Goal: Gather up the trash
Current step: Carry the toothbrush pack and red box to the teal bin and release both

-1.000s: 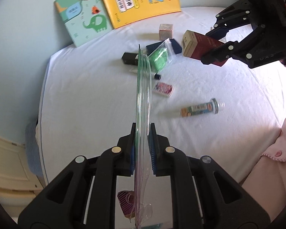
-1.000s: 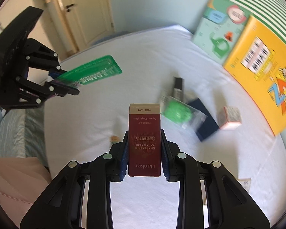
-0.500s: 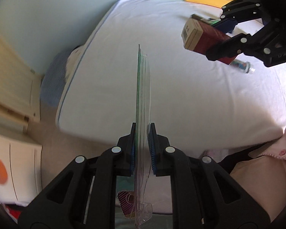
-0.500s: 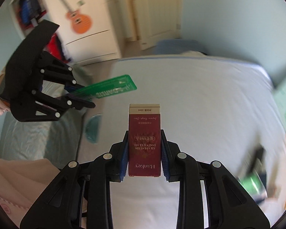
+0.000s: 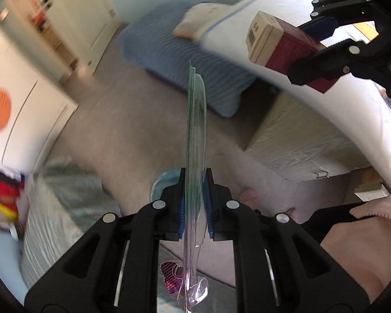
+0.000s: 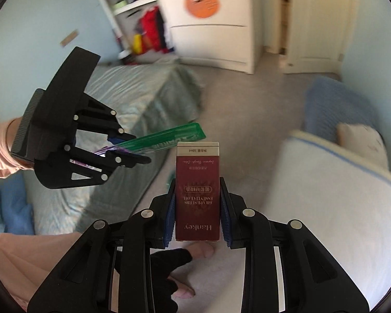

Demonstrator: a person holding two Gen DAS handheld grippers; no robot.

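Note:
My left gripper (image 5: 194, 182) is shut on a flat green and clear plastic package (image 5: 195, 120), seen edge-on and held over the floor. In the right wrist view that gripper (image 6: 140, 151) holds the green package (image 6: 166, 138) at mid-left. My right gripper (image 6: 198, 195) is shut on a dark red carton with a cream end (image 6: 197, 187), held upright. The carton (image 5: 281, 44) and right gripper (image 5: 310, 62) also show in the left wrist view at upper right, beside the bed edge. A round blue-rimmed object (image 5: 166, 182) lies on the floor below the package, mostly hidden.
The white bed (image 6: 338, 195) is on the right, a blue cushion (image 5: 185, 52) and a pillow (image 6: 359, 140) at its end. A grey-green mattress (image 6: 133, 104) lies on the floor at left. A white wardrobe with a guitar sticker (image 6: 208, 20) and a door (image 6: 315, 20) stand behind.
Both grippers have swung away from the bed top toward the floor and the room, each keeping its item. The books and litter on the bed have left view.

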